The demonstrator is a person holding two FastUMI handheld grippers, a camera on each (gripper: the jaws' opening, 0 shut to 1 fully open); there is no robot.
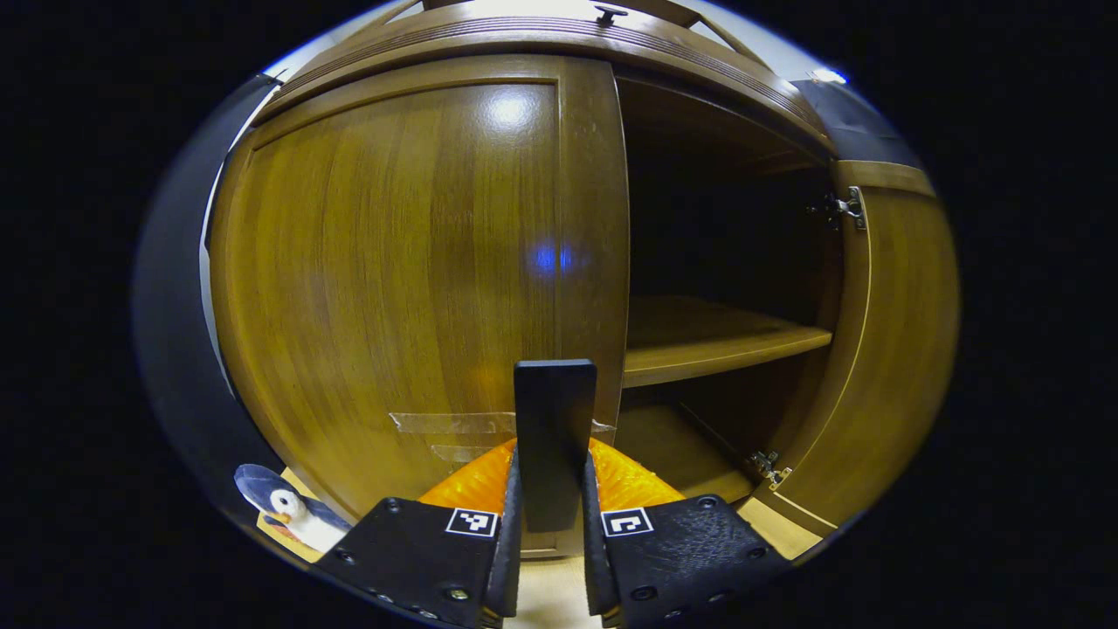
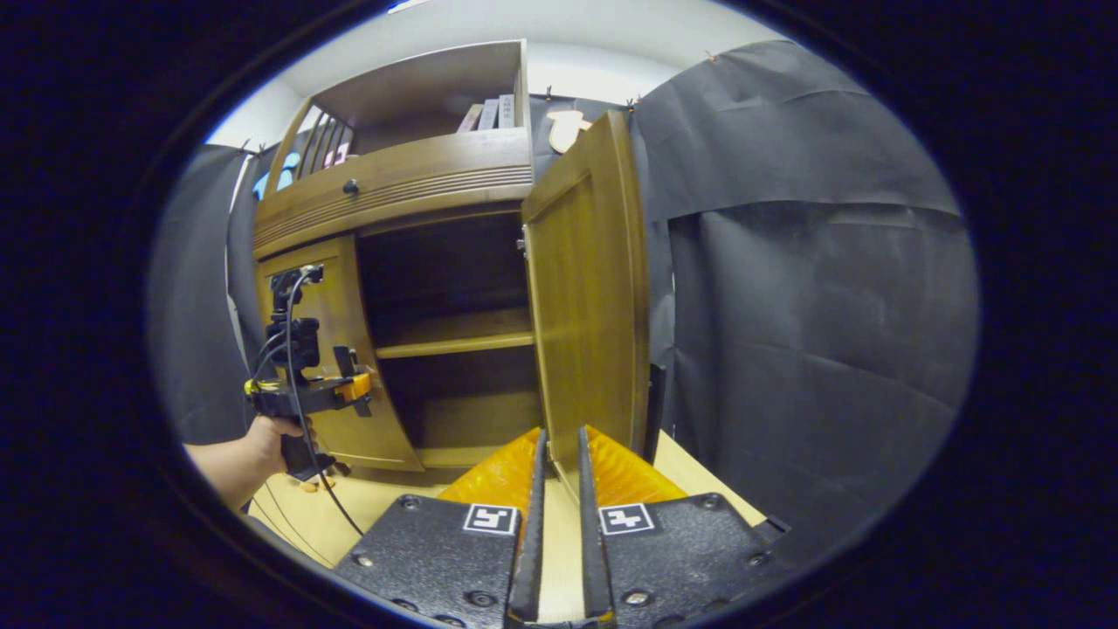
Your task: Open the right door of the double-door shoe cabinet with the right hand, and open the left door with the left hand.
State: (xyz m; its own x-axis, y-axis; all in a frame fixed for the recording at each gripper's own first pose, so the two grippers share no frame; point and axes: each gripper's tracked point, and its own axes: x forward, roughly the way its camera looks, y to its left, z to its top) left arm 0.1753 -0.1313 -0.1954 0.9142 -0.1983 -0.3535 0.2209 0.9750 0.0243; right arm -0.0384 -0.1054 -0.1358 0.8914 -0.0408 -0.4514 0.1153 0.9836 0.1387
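Shoe cabinet of brown wood (image 2: 393,188): right door (image 2: 590,288) open, left door (image 1: 410,262) shut.
Left gripper (image 1: 552,489) fingers clamp the left door's black tab handle (image 1: 555,419); right gripper (image 2: 559,507) fingers nearly closed, empty.

The left gripper view looks close at the left door (image 1: 393,279). The right gripper view looks from farther back, sharing the open cabinet (image 2: 445,349).
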